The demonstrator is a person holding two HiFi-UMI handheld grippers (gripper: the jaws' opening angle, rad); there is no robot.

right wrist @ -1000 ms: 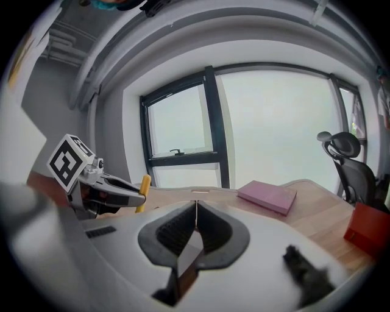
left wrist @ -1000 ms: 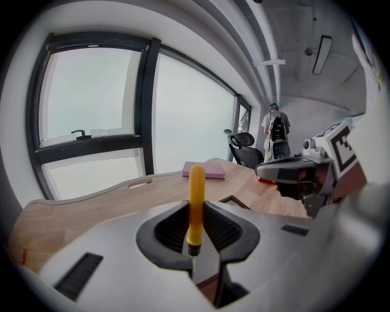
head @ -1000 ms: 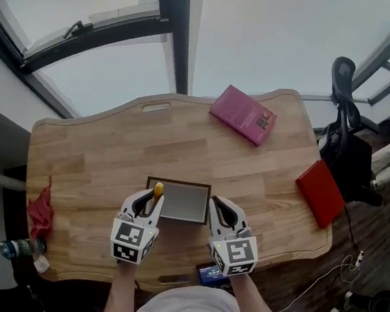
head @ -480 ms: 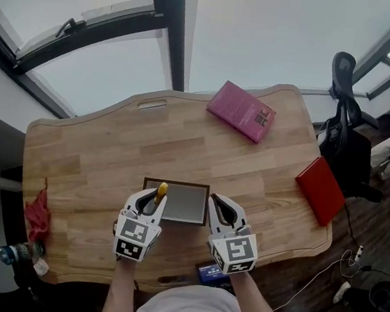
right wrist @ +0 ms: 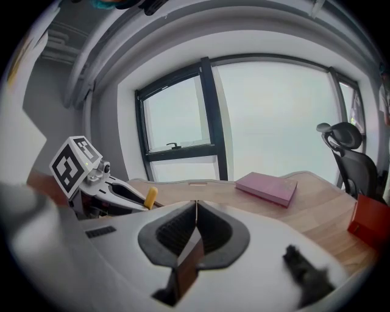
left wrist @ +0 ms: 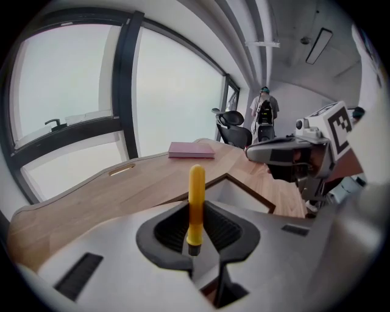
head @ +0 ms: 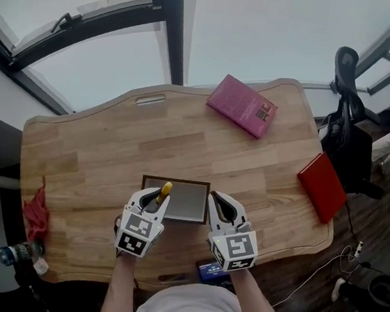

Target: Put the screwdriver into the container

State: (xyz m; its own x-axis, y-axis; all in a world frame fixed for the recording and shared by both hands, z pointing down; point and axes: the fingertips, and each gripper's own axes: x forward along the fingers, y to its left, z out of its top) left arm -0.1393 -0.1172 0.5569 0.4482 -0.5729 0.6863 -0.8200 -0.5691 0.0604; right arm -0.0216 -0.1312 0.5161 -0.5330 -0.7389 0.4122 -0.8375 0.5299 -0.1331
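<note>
I see a light wooden table [head: 98,148] with a curved outline. A flat pink book [head: 242,105] lies near its far edge, and a red book [head: 322,186] lies at its right edge. At the left edge I see a crumpled red cloth [head: 36,211], with a clear plastic bottle [head: 19,252] near it. A black office chair [head: 347,113] stands beyond the right side.

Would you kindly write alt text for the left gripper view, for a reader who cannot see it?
The left claw grips a yellow-handled screwdriver between its jaws, the handle sticking out past them over a wooden table. Just beyond lies an open rectangular container, with the right claw at the right and a pink book farther back.
</note>
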